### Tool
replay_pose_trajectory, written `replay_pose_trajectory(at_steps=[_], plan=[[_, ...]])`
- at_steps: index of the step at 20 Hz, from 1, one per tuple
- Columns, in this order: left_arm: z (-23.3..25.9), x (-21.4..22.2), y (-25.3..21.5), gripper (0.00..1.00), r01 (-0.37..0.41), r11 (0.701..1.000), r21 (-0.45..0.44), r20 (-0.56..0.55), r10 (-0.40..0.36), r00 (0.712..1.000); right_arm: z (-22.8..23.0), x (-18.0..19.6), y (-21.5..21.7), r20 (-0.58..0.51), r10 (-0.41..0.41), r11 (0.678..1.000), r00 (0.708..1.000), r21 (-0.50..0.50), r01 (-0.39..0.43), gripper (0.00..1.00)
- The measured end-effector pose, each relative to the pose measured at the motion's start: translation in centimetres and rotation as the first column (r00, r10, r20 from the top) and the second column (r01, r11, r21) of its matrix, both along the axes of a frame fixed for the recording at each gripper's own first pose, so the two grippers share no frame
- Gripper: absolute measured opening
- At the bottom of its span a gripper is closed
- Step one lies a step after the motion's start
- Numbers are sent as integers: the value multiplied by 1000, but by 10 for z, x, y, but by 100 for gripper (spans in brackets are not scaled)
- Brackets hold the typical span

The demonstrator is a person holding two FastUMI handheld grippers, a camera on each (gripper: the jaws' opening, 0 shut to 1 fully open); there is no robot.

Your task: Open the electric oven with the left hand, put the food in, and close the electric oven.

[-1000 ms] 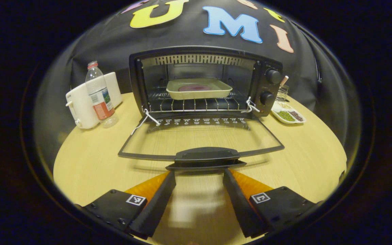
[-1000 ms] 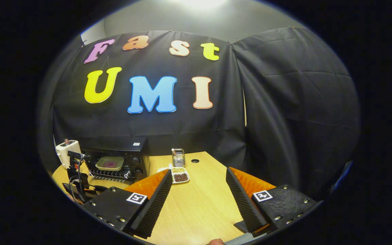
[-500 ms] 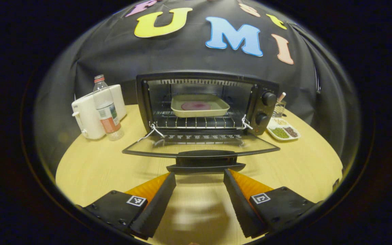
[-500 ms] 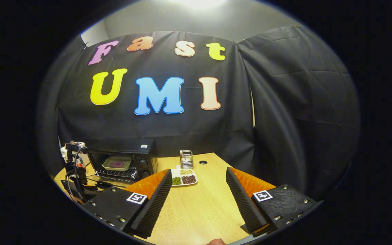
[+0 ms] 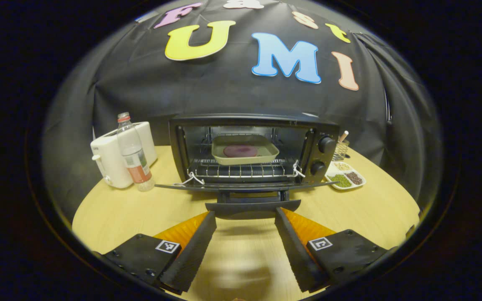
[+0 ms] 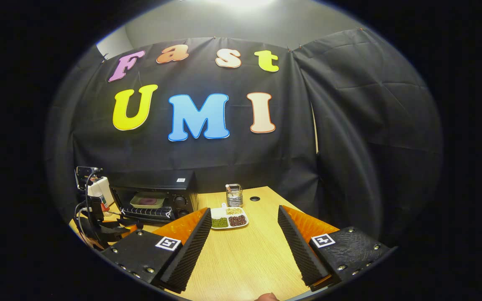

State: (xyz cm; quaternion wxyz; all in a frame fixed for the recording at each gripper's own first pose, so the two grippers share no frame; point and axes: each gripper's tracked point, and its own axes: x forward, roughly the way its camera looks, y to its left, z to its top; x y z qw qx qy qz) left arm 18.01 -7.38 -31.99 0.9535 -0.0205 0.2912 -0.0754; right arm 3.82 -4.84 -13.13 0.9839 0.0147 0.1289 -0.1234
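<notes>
The black electric oven point(image 5: 249, 125) stands at the middle of the table with its glass door point(image 5: 182, 187) folded down flat, seen edge-on. On its wire rack sits a pale tray point(image 5: 244, 155) holding a round purple piece of food point(image 5: 240, 150). My left gripper point(image 5: 245, 216) is open, its fingertips just under the door handle point(image 5: 252, 206), one at each end. My right gripper point(image 6: 243, 217) hangs open and holds nothing over the table, to the right of the oven point(image 6: 157, 194). The left gripper point(image 6: 94, 217) shows in front of the oven in the right gripper view.
A white toaster point(image 5: 107, 161) and a water bottle point(image 5: 134, 154) stand left of the oven. To its right are a divided dish of beans point(image 5: 345, 179) and a small wire holder point(image 5: 340, 149). The round wooden table point(image 5: 370, 209) ends close behind my grippers.
My left gripper has sunk to the door's level, so the door went from seen from above to edge-on; the handle stays at its fingertips. The right gripper turned slightly left.
</notes>
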Motion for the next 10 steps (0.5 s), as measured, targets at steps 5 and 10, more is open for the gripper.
replay_pose_trajectory(at_steps=[5,10], plan=[[26,29,-1,96,5,1000,-2,75,-5,997,-2,7,4,2,3,1000,1000,-4,-3,98],[58,70,8,96,-15,1000,-14,153,17,988,-1,13,7,8,19,1000,1000,3,-19,98]])
